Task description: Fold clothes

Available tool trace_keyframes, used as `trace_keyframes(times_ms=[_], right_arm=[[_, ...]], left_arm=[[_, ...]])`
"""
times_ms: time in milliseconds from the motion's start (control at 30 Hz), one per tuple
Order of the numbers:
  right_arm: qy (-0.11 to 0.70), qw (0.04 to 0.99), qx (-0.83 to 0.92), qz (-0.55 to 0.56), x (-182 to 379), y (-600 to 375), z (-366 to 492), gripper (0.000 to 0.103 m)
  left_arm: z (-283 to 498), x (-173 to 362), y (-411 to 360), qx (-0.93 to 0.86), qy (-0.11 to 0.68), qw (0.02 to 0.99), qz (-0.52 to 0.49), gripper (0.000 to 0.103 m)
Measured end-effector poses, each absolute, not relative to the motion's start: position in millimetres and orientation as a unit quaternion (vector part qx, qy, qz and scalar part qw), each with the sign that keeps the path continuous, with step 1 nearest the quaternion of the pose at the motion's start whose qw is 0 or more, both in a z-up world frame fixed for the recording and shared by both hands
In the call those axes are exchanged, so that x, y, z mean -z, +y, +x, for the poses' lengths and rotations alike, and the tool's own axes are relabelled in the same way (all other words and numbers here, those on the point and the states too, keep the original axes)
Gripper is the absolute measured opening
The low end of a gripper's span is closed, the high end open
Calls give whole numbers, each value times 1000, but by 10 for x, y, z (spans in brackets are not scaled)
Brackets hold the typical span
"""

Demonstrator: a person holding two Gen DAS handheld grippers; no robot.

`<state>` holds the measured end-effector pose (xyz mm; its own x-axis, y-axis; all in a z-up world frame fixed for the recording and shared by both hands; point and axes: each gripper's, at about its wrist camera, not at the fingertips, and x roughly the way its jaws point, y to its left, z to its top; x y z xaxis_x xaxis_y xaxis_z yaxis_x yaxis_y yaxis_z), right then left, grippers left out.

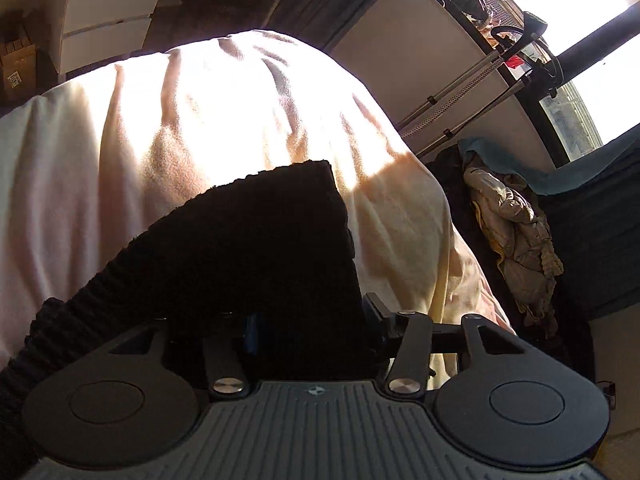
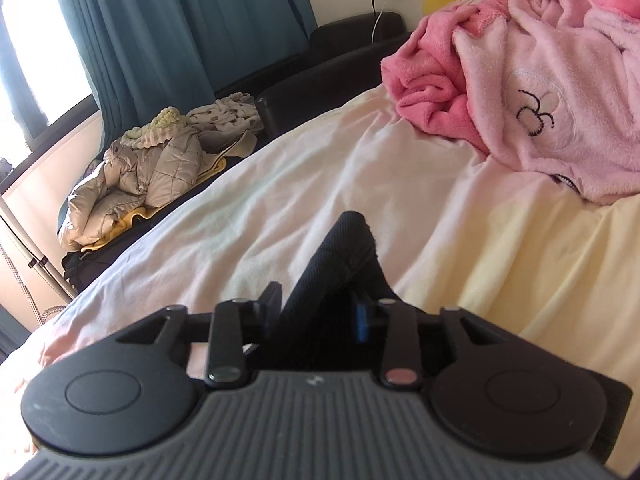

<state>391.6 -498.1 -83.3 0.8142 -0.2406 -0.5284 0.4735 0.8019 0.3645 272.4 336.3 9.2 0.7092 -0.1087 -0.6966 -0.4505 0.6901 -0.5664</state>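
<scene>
A black ribbed knit garment (image 1: 248, 256) lies on the pale cream bed sheet (image 1: 224, 120). Its folded edge reaches back between the jaws of my left gripper (image 1: 312, 320), which stand wide apart, and the cloth hides most of the left finger. In the right wrist view another part of the black garment (image 2: 340, 256) rises in a peaked fold on the sheet (image 2: 320, 168). That fold sits between the parted jaws of my right gripper (image 2: 318, 312), and I see no pad pressing on it. Both grippers look open over loose cloth.
A heap of pink fleece clothing (image 2: 532, 80) lies on the bed at the far right. A beige quilted jacket (image 2: 144, 176) rests on a dark bench beside the bed, seen also as a beige jacket (image 1: 516, 232). Teal curtains (image 2: 160, 28) hang by a bright window, and a metal stand (image 1: 464, 92) leans near the wall.
</scene>
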Motion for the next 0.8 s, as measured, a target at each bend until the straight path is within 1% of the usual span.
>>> trace_keyframes(times_ms=[33,133,167,267,300,333,400,533,633,700,767,800], right_arm=[[223,926,179,245,784,-4960,3800,62],[204,933,157,253,682,-4918,3434,66],[202,931,152,262,659,-4922,3311,66],[199,922,144,298,606,-4972,2905,66],[199,917,138,316,601,-4995,2770,70],[198,912,132,334,597,-5017,2634,76],[207,895,101,382,694,-5060,2361,80],[227,854,89,459,1066,-5039,1876,80],[233,826,71,509,1299,-5050,1764,80],[228,831,64,504,1325,-5034,1800,80],[221,844,63,485,1324,-5001,1892,80],[219,850,65,475,1332,-4981,1954,78]], left_arm=[[2643,-179,3281,-90,362,852,-368,81],[2300,-367,3020,-53,339,869,-357,92],[2179,-390,2934,-45,334,869,-362,93],[1739,-313,2768,-22,330,854,-402,93],[1576,-256,2746,-18,328,847,-418,93],[1413,-195,2738,-18,326,840,-433,93],[1093,-50,2766,-24,321,826,-463,93],[628,311,2917,-39,314,787,-529,95],[576,586,3068,-55,322,759,-563,96],[648,691,3153,-54,317,761,-563,94],[797,730,3237,-51,304,783,-540,94],[871,757,3279,-49,297,789,-536,94]])
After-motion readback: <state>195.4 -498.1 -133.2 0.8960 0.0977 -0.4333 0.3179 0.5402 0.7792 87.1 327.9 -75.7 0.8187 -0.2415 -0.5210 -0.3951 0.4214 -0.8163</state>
